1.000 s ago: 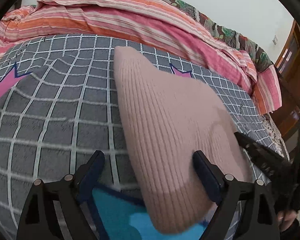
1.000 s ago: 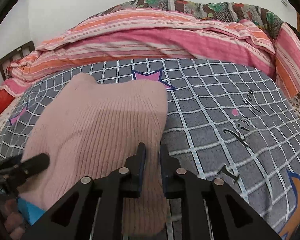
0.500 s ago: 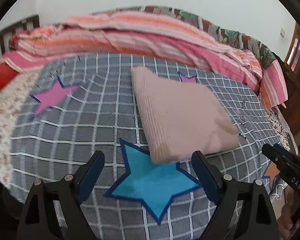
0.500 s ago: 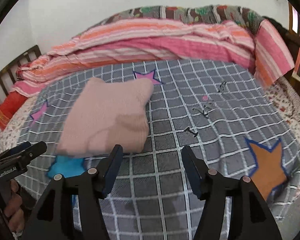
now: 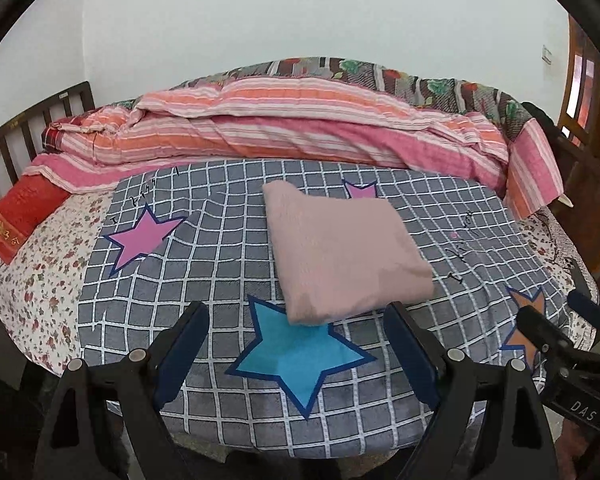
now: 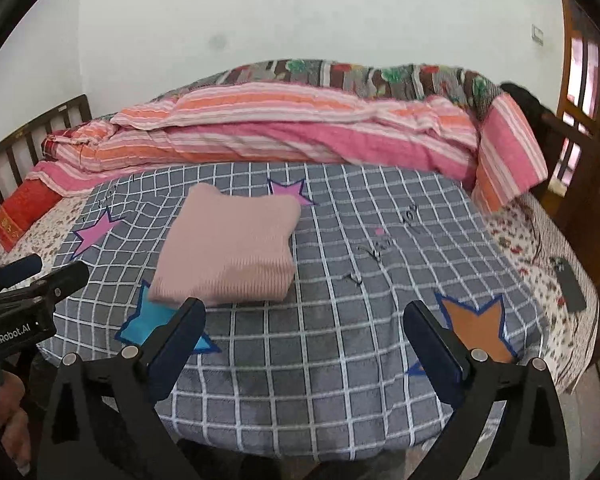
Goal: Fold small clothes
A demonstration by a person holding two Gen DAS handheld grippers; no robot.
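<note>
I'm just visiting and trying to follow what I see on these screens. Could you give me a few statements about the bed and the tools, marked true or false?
1. The pink knit garment lies folded on the grey checked blanket. True.
2. The right gripper is clamped on the garment. False: its jaws have just been opening, and nothing is between them.
3. The left gripper is open and empty. True.
4. The garment covers the orange star. False: it overlaps the blue star; the orange one lies apart, uncovered.
5. A striped pink and orange quilt is bunched along the far side of the bed. True.
</note>
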